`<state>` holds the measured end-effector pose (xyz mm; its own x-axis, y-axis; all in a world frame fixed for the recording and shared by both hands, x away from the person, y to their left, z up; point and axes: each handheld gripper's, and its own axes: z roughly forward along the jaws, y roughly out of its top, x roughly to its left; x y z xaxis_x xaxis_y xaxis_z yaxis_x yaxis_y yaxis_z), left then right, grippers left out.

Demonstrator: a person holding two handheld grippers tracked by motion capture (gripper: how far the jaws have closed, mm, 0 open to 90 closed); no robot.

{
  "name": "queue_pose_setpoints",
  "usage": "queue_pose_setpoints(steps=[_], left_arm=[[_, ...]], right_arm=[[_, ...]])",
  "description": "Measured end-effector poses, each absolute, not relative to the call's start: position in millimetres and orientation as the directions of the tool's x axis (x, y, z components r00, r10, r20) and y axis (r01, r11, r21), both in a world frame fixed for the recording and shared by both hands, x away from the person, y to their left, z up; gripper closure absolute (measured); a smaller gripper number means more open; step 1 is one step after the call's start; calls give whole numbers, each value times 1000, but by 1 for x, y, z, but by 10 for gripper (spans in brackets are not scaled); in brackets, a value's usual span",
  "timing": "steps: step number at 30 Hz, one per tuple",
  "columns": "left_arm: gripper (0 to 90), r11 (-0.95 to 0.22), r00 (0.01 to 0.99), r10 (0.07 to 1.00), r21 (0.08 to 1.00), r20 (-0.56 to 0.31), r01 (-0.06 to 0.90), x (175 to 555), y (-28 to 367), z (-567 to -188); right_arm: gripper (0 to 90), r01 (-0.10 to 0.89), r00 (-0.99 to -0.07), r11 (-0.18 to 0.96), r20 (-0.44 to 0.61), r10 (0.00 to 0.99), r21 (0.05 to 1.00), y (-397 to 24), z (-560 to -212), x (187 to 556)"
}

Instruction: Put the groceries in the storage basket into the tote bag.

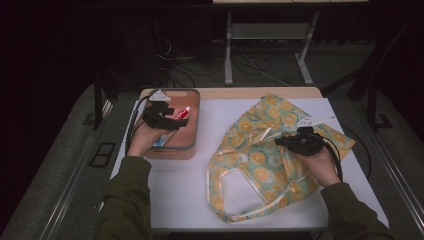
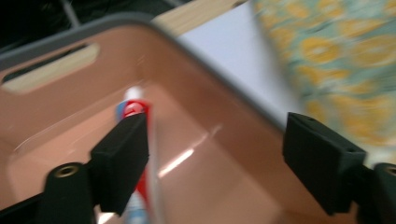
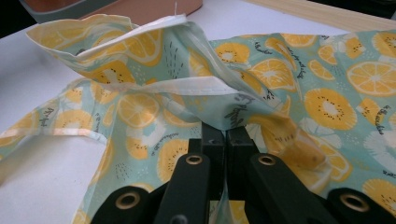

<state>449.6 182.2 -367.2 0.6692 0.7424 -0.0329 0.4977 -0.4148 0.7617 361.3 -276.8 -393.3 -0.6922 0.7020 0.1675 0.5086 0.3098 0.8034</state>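
At the left of the table, the left gripper (image 1: 165,116) hangs over a pink plastic bin (image 1: 192,145) with a grey rim, held up by the person's left hand (image 1: 142,137). In the left gripper view its two black jaws stand well apart with nothing between the pads; the pad on the left (image 2: 122,161) sits in front of a toothpaste tube (image 2: 136,140) without clearly touching it, and the other pad hangs over the bin's rim. The tube is red, white and blue, lies on the bin's floor along its length, and shows in the high view as a red and white strip (image 1: 183,113) just beside the gripper's tips. The bin's inner wall carries a slot handle at its far end. To the right, on the white table top (image 1: 220,120), lies a cloth tote bag (image 1: 265,160) printed with orange and lemon slices on pale green, crumpled, its light handles looping toward the near edge. The right gripper (image 1: 287,142), in the person's right hand (image 1: 320,162), rests low at the bag's right part. In the right gripper view its jaws are pressed together, pinching a fold of the bag's fabric (image 3: 219,112), which rises from the pinch and lifts the bag's white-trimmed opening edge into a ridge above the table.
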Motion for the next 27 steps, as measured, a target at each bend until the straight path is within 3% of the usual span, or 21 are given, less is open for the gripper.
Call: queue_pose_setpoints(steps=[7,21,27], left_arm=[[394,-430,626,778,690,-43,582,476,186,-392],[575,-502,565,825,477,13,722,488,181,-420],[722,-442,526,850,496,-35,747,488,184,-415]], right_arm=[[887,509,-694,308,171,699,803,-276,-393,360],[887,505,-695,311,166,700,805,-278,-393,357],[887,503,-693,308,165,702,807,-280,-392,356]])
